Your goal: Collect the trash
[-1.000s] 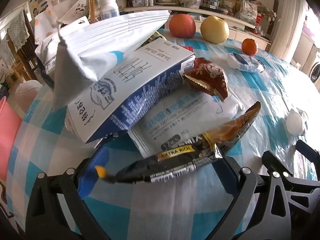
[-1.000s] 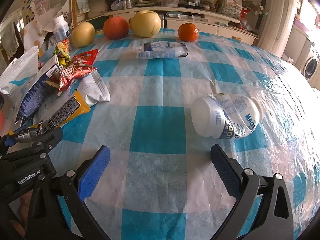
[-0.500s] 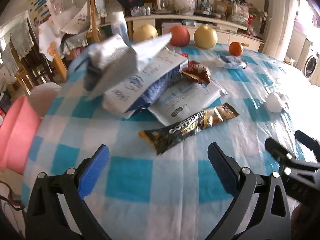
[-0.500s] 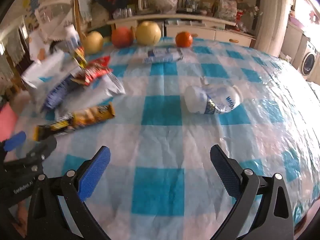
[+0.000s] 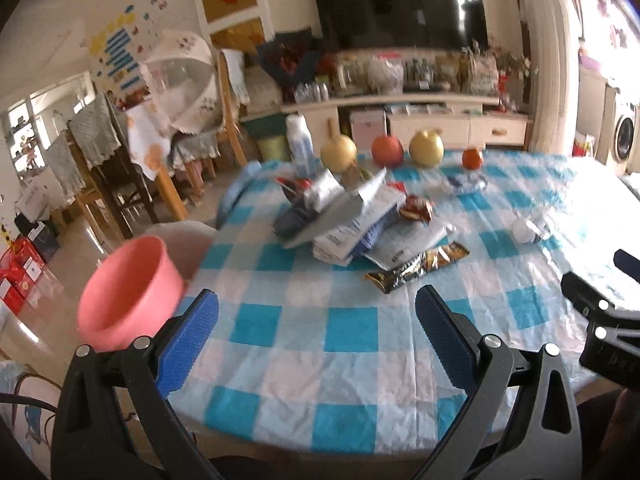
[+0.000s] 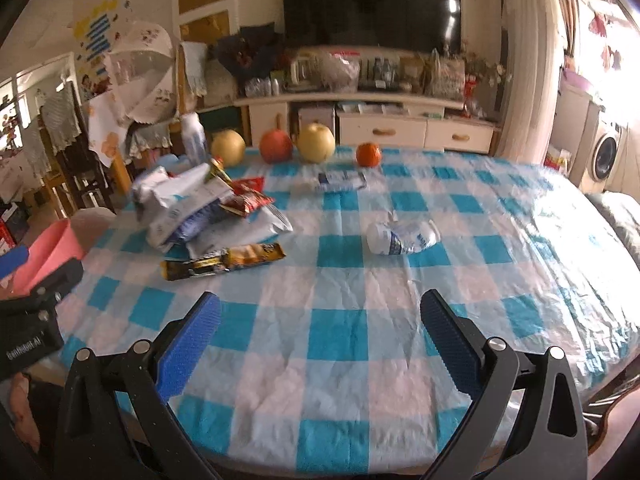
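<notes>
Both grippers, left (image 5: 316,320) and right (image 6: 320,322), hold fingers apart, empty; wrapper (image 6: 224,266), print blurred, lies well ahead on the desk (image 6: 344,364).

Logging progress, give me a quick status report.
Left gripper open, empty. Right gripper open, empty. Wrapper pile on table, pink bin beside it. Nothing blocking.

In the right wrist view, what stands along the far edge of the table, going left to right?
White bottle → yellowish pear → red apple → large yellow pear → orange.
</notes>
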Tool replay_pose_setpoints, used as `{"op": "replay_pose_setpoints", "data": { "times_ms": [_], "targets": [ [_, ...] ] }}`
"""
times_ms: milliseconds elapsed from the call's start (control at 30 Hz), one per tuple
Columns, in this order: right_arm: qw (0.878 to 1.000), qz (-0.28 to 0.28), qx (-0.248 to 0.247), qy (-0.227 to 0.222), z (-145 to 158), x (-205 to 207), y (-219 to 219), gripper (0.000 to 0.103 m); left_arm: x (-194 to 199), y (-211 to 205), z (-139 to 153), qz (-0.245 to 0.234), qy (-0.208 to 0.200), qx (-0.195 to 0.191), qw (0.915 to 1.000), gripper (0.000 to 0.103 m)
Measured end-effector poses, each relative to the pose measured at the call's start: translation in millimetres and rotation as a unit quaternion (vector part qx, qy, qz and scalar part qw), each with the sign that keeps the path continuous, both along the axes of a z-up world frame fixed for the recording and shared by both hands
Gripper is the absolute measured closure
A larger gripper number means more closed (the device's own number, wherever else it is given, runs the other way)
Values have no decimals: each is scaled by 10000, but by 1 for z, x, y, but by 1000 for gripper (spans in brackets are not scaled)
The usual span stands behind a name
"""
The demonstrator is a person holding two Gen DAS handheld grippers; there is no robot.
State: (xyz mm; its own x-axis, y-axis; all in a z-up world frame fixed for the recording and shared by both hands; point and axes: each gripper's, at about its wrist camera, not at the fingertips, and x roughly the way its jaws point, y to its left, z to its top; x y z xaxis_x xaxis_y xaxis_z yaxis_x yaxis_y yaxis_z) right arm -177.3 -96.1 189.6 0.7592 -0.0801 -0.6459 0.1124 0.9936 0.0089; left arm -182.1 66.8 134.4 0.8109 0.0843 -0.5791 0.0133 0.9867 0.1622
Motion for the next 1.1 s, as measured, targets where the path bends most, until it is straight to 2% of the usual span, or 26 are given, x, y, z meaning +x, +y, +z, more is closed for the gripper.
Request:
{"op": "replay_pose_setpoints", "data": {
  "times_ms": [300,467,800,1100],
  "targets": [
    [9992,185,-162,-328,36,-39,27,4,-39,16,45,85,-606,-311,9976,4],
    [9983,255,-233,-475,49,-54,36,4,-50,19,58,83,-809,-286,9963,4],
    [9966,225,-385,-690,70,-72,45,4,-63,25,71,86,-958,-349,9948,4],
    [9960,222,-445,-738,75,-79,49,4,-68,30,74,84,-1003,-377,9942,4]
  ]
}}
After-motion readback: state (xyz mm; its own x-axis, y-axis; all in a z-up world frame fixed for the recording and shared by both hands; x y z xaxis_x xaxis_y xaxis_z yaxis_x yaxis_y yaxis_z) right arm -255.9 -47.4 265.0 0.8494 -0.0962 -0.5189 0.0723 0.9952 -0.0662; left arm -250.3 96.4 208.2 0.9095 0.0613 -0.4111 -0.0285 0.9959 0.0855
